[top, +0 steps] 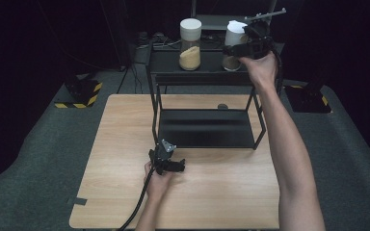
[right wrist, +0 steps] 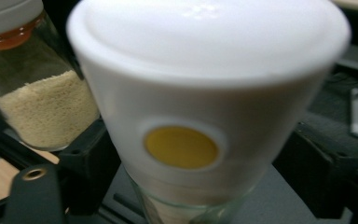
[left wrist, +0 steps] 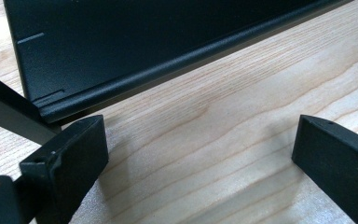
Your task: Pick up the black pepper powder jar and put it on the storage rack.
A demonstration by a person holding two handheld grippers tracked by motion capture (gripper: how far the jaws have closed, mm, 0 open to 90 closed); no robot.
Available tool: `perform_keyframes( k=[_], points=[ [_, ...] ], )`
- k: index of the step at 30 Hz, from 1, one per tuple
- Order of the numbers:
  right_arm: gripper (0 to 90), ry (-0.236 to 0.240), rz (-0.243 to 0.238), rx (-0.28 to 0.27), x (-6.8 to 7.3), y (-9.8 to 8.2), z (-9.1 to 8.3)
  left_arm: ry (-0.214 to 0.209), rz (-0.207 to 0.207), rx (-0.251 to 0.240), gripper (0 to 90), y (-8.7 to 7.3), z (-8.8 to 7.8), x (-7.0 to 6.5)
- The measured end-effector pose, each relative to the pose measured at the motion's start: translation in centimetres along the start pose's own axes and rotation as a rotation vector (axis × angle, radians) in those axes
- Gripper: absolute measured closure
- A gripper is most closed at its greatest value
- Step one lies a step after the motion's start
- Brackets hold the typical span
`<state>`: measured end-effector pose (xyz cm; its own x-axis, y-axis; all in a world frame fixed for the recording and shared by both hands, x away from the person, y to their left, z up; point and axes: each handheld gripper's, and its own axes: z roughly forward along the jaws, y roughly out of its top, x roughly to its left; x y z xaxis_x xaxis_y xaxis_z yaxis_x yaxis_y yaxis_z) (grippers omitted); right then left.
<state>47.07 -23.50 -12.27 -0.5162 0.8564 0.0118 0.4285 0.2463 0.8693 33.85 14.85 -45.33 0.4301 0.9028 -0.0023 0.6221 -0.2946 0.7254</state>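
Carefully, the right gripper [top: 234, 48] is straddling the white-lidded jar [right wrist: 200, 107] with half-open jaws, not gripping, so centre it before squeezing.

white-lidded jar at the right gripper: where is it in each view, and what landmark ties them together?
High view: the white-lidded jar stands top right on the black rack, beside the right gripper.
Left gripper view: not in it; there the open left gripper hangs over the table.
Right gripper view: centre, between the open jaws.
Shared landmark: the jar of pale grains beside it.
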Motion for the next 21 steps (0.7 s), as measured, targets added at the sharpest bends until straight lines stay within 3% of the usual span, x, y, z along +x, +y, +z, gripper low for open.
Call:
perform_keyframes(
  k=[4, 11, 21],
  points=[
    [12.8, 0.039, 0.011, -0.001, -1.0, -0.2, -0.4, 0.0, 0.0, 0.0, 3.6, 0.0, 0.0, 0.0],
    [12.2, 0.039, -0.029, -0.007, -0.7, -0.6, -1.2, 0.0, 0.0, 0.001, 3.5, 0.0, 0.0, 0.0],
    [11.8, 0.083, -0.053, -0.02, -1.1, -1.1, -2.6, 0.002, 0.0, 0.001, 3.6, 0.0, 0.0, 0.0]
  ],
)
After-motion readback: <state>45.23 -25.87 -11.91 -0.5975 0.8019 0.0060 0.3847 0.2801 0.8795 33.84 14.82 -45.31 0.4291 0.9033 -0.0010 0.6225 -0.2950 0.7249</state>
